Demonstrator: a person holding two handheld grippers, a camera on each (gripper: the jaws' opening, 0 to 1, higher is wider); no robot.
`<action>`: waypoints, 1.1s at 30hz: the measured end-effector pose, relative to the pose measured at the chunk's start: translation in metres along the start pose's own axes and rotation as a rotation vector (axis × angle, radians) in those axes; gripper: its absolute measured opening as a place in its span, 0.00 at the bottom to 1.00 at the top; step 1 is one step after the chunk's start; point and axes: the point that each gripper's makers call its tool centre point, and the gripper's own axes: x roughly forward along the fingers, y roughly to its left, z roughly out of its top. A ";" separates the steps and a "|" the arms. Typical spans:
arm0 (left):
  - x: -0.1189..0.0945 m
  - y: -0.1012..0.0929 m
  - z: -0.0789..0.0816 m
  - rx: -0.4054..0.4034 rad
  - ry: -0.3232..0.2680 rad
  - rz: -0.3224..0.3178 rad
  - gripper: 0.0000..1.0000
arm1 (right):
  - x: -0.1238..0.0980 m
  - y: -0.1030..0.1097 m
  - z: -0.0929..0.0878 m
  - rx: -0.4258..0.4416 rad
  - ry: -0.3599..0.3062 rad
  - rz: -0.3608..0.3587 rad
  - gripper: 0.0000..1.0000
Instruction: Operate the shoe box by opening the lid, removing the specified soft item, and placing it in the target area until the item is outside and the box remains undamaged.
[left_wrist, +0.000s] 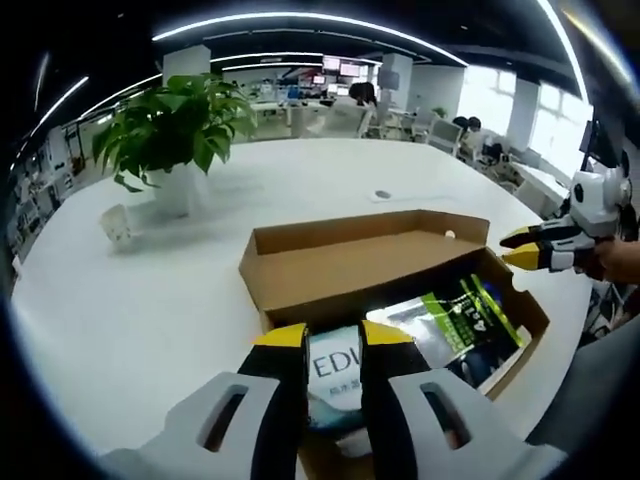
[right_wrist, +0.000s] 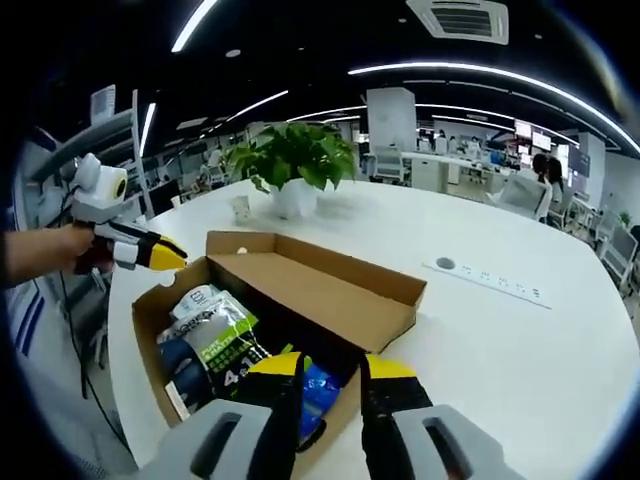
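Nearest in the left gripper view: left gripper (left_wrist: 332, 338) with yellow-tipped jaws parted, hanging low over the near end of the shoe box (left_wrist: 300, 262). Between the jaws, a white soft pack (left_wrist: 335, 378) with dark letters, lying in the box; cannot tell whether the tips touch it, so not yet counted as grasped.

Nearest in the right gripper view: right gripper (right_wrist: 332, 372), jaws also apart and holding nothing, over the opposite rim of the box (right_wrist: 350, 300), just above a blue packet (right_wrist: 320, 388).

Further inside the box: a green and white bag (left_wrist: 470, 320), seen too from the other side (right_wrist: 215, 335), and some dark packets beside it, too small to name.

Judged for progress: lid (left_wrist: 360, 262) already open, standing back as a brown flap, no tear or dent seen. Soft item not yet lifted, not yet outside; grasping, taking out and putting down all left to do. Target area not marked anywhere visible.

Around, on the white table (left_wrist: 150, 300): a potted plant (left_wrist: 175, 130) well apart from the box, a small white cup (left_wrist: 115, 225) near the pot, a strip of sockets (right_wrist: 490, 278) in the tabletop. Beyond, office desks and seated people.

In the way: neighbouring bags packed close to the white pack, and the upright lid behind, likely to be knocked on a careless lift
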 end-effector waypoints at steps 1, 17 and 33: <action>-0.001 -0.004 -0.003 -0.001 0.007 -0.009 0.17 | 0.001 0.002 -0.001 0.006 0.001 0.010 0.19; -0.013 -0.028 -0.040 -0.002 0.104 -0.076 0.19 | 0.022 0.019 -0.007 -0.068 0.066 0.078 0.28; -0.006 -0.042 -0.065 -0.051 0.183 -0.160 0.19 | 0.038 0.033 -0.016 -0.141 0.197 0.152 0.31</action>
